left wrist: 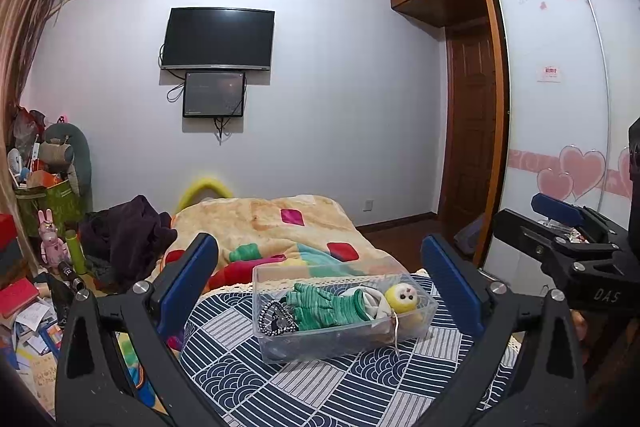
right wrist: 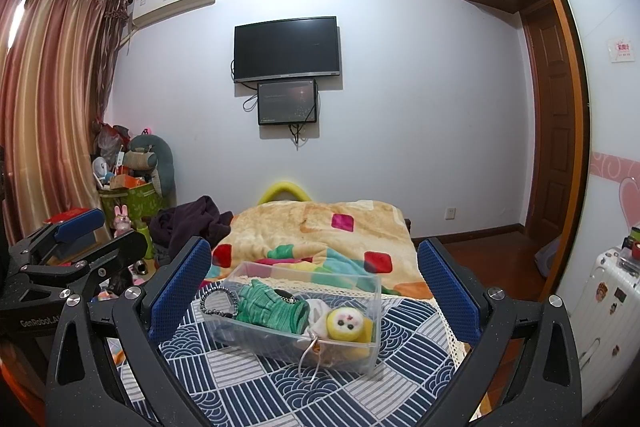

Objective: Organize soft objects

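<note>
A clear plastic box (left wrist: 320, 345) (right wrist: 362, 291) sits on a blue-and-white patterned cloth (left wrist: 320, 391) (right wrist: 260, 383) on the bed. It holds a green knitted glove (left wrist: 328, 305) (right wrist: 270, 309), a yellow plush toy (left wrist: 402, 297) (right wrist: 348, 323), a white soft item (left wrist: 370, 301) (right wrist: 322, 315) and a beaded heart-shaped piece (left wrist: 276, 319) (right wrist: 218, 303). My left gripper (left wrist: 320, 267) is open and empty, held back from the box. My right gripper (right wrist: 314, 267) is open and empty, also short of the box. Each gripper shows at the edge of the other's view.
A colourful blanket (left wrist: 280, 227) (right wrist: 320, 231) covers the far bed. Dark clothes (left wrist: 128, 235) (right wrist: 188, 223) and clutter (left wrist: 36, 187) lie left. A TV (right wrist: 286, 49) hangs on the wall. A wardrobe (left wrist: 560, 87) and white suitcase (right wrist: 604, 299) stand right.
</note>
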Motion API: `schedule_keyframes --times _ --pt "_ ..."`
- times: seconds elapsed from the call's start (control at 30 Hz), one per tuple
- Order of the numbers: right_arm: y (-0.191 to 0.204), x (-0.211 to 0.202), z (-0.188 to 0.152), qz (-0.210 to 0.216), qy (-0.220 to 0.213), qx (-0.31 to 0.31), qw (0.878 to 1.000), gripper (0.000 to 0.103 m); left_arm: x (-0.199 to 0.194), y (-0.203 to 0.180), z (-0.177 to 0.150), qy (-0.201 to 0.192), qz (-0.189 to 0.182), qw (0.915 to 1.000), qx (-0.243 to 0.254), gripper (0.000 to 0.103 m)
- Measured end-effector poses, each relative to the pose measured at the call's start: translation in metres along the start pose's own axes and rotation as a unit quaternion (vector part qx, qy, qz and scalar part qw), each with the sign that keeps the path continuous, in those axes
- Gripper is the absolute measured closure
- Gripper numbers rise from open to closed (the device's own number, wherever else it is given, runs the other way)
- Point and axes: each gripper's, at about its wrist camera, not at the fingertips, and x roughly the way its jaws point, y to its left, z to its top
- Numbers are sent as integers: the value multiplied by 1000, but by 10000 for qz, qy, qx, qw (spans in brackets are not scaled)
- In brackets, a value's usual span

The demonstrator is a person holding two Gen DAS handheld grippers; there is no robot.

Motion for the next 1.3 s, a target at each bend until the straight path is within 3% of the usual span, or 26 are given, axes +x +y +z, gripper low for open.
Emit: schedule_keyframes --times 1.3 --pt "1 -3 4 -14 5 30 10000 0 -2 9 5 106 -229 9997 -40 0"
